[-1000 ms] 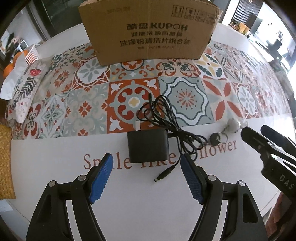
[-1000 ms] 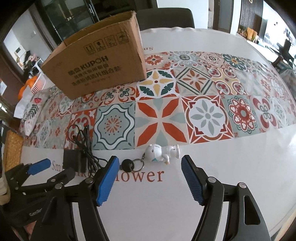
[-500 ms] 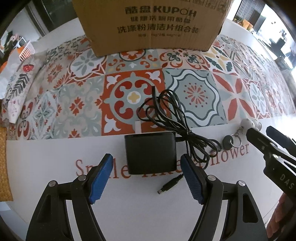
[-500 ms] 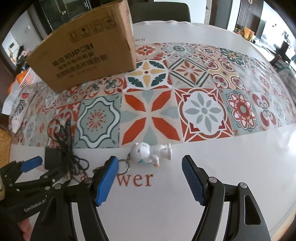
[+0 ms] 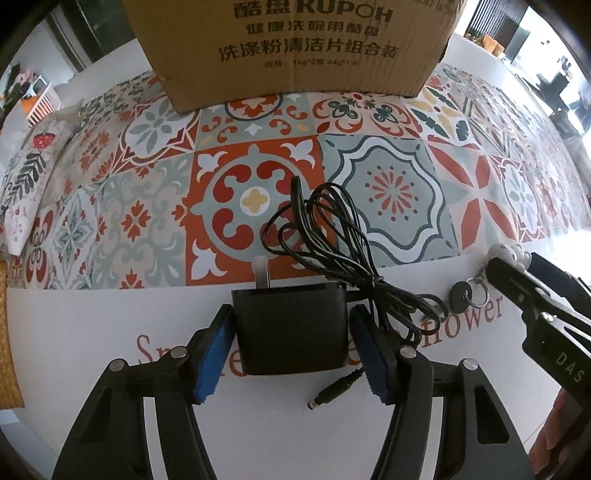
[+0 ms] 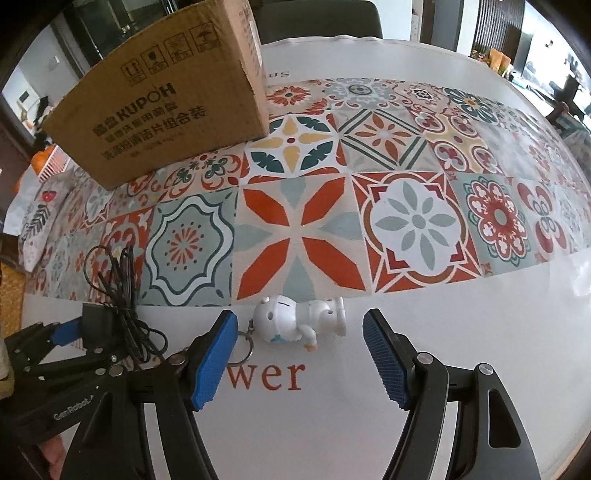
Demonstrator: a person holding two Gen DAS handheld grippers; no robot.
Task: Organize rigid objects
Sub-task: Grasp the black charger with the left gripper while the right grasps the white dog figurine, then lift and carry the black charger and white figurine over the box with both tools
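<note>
A black power adapter point(image 5: 291, 328) with a tangled black cable point(image 5: 332, 236) lies on the white table edge. My left gripper point(image 5: 291, 354) straddles the adapter, its blue pads close beside both sides, a small gap still showing. The adapter also shows in the right wrist view point(image 6: 98, 317). A white toy figure keychain point(image 6: 299, 321) with a ring point(image 6: 243, 347) lies on its side just ahead of my open right gripper point(image 6: 301, 354). A brown cardboard box point(image 5: 295, 48) stands at the back, also in the right wrist view point(image 6: 162, 99).
A patterned tile tablecloth point(image 6: 406, 206) covers the table middle. A floral cloth bundle point(image 5: 26, 184) lies at the far left. The cable's barrel plug point(image 5: 332, 391) lies between my left fingers. A dark chair back point(image 6: 317, 18) stands behind the table.
My left gripper moved forward around the adapter and narrowed onto it. My right gripper moved forward and left toward the toy figure, staying open.
</note>
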